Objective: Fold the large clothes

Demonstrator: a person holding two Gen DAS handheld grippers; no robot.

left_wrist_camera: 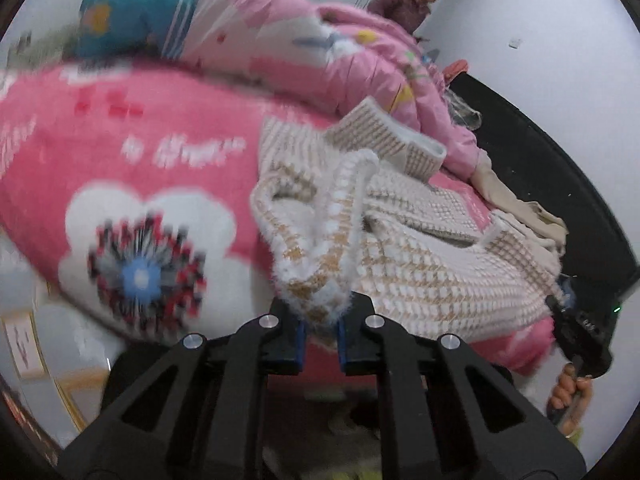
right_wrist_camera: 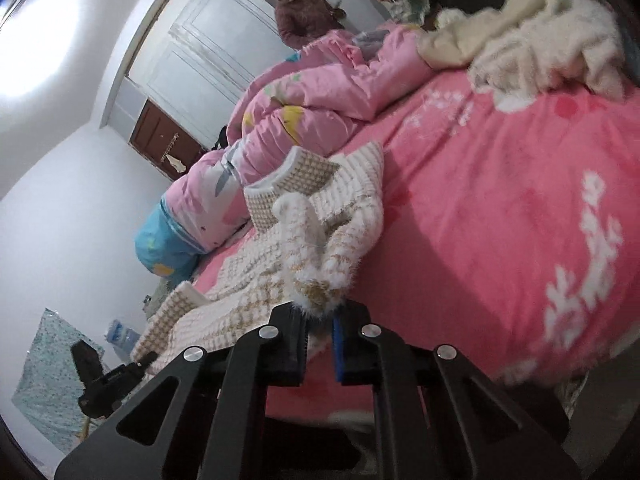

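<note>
A fuzzy white and tan knit sweater (left_wrist_camera: 420, 256) lies crumpled on the pink flowered bed cover (left_wrist_camera: 152, 148). My left gripper (left_wrist_camera: 321, 332) is shut on one bunched corner of the sweater and lifts it off the bed. The sweater also shows in the right wrist view (right_wrist_camera: 256, 264). My right gripper (right_wrist_camera: 319, 336) is shut on another fuzzy corner of it. The right gripper also shows in the left wrist view (left_wrist_camera: 580, 336) at the sweater's right end, held by a hand. The left gripper shows in the right wrist view (right_wrist_camera: 108, 380) at the lower left.
A pink quilt (left_wrist_camera: 320, 48) with a blue end is heaped along the bed's far side. More pale clothes (right_wrist_camera: 532, 36) lie by the dark headboard (left_wrist_camera: 560, 168). A person (right_wrist_camera: 300, 16) stands beyond the bed near white doors (right_wrist_camera: 208, 52).
</note>
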